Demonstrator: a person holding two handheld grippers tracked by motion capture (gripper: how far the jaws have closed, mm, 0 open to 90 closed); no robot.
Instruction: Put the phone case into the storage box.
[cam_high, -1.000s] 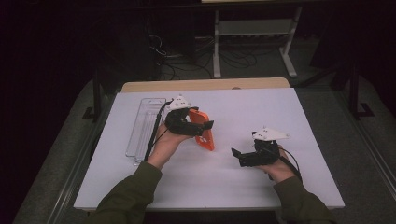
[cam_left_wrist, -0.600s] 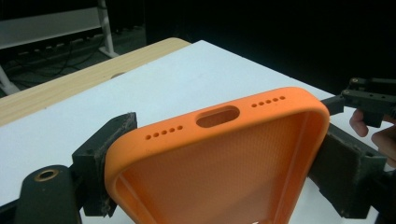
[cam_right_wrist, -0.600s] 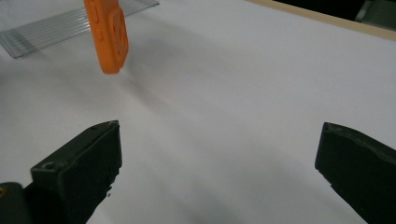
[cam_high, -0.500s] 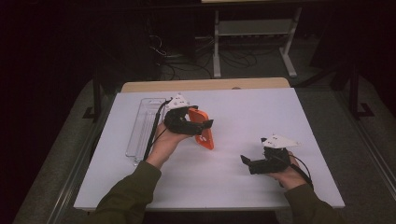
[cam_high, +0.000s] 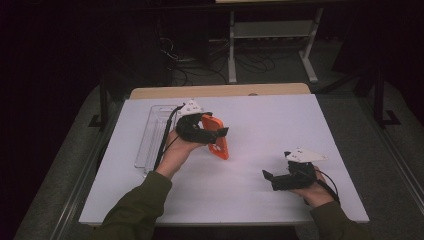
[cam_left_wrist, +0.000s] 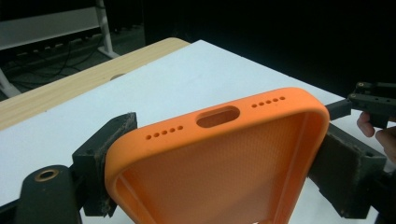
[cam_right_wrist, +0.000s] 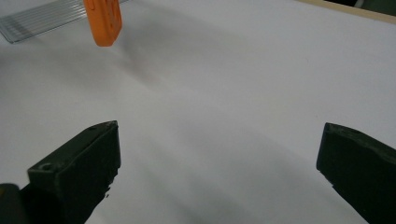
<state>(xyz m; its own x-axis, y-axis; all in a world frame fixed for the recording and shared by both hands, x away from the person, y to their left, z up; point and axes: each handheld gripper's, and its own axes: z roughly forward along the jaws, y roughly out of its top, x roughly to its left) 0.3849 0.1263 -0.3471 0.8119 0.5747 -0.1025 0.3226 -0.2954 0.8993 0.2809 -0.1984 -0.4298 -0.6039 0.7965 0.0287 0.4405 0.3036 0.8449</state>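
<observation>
Holding the phone case (cam_left_wrist: 219, 158) up in your left gripper (cam_high: 212, 135).
Its fingers (cam_left_wrist: 105, 154) clamp the case's two long edges; your right gripper (cam_right_wrist: 219, 172), fingers spread wide and empty, sits well apart over the table (cam_high: 280, 125).

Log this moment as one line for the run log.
left tongs: shut on orange phone case, held above table | right tongs: open, nothing between them, low over table | clear tray: left of case
</observation>
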